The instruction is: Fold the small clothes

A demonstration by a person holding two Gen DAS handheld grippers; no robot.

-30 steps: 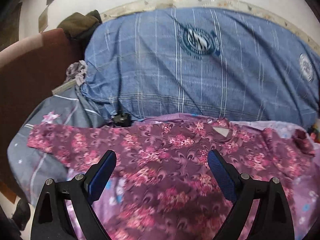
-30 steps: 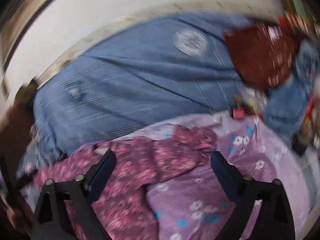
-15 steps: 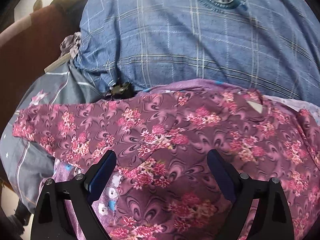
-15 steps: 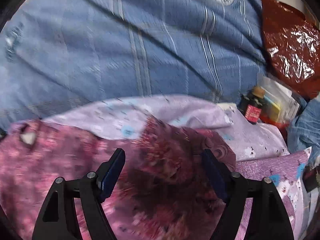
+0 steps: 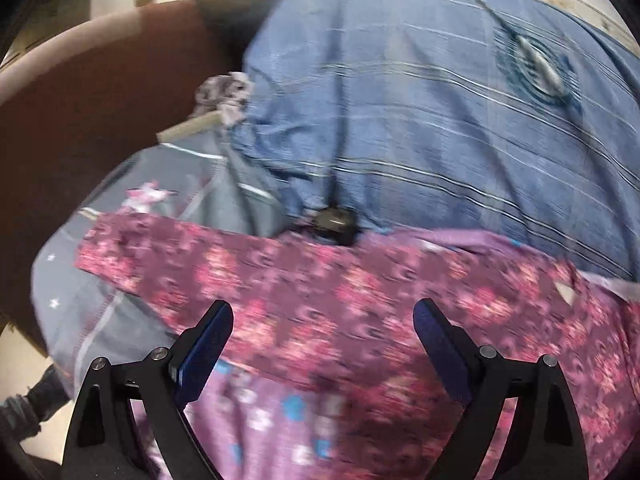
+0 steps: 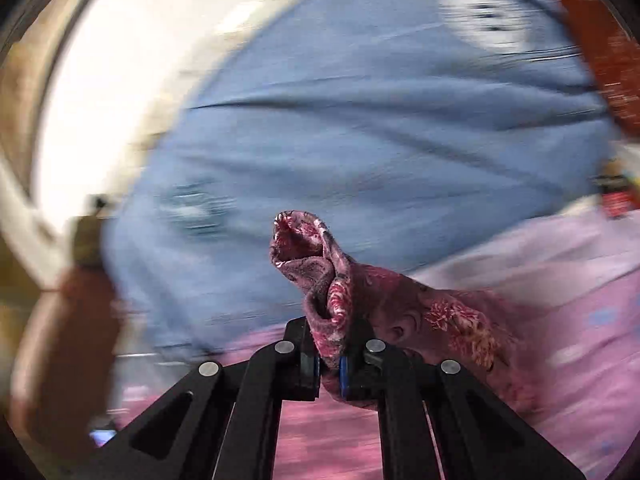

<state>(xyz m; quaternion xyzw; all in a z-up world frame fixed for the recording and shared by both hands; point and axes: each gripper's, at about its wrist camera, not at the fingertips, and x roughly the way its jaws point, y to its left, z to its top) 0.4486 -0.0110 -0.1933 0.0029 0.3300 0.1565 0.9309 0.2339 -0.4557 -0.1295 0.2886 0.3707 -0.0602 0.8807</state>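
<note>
sleeve [image 6: 320, 272] pinched in right tool [image 6: 329, 364], left tool [image 5: 322, 344] spread.

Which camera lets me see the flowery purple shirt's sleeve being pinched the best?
The right wrist view. There the right gripper is shut on the sleeve, whose open cuff sticks up sharp and close. The left wrist view shows the shirt spread out, blurred, under the open left gripper, with no pinch in sight.

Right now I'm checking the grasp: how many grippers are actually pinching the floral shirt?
1. The right gripper is shut on the floral shirt, pinching its sleeve. The left gripper hovers open above the spread shirt, gripping nothing.
</note>
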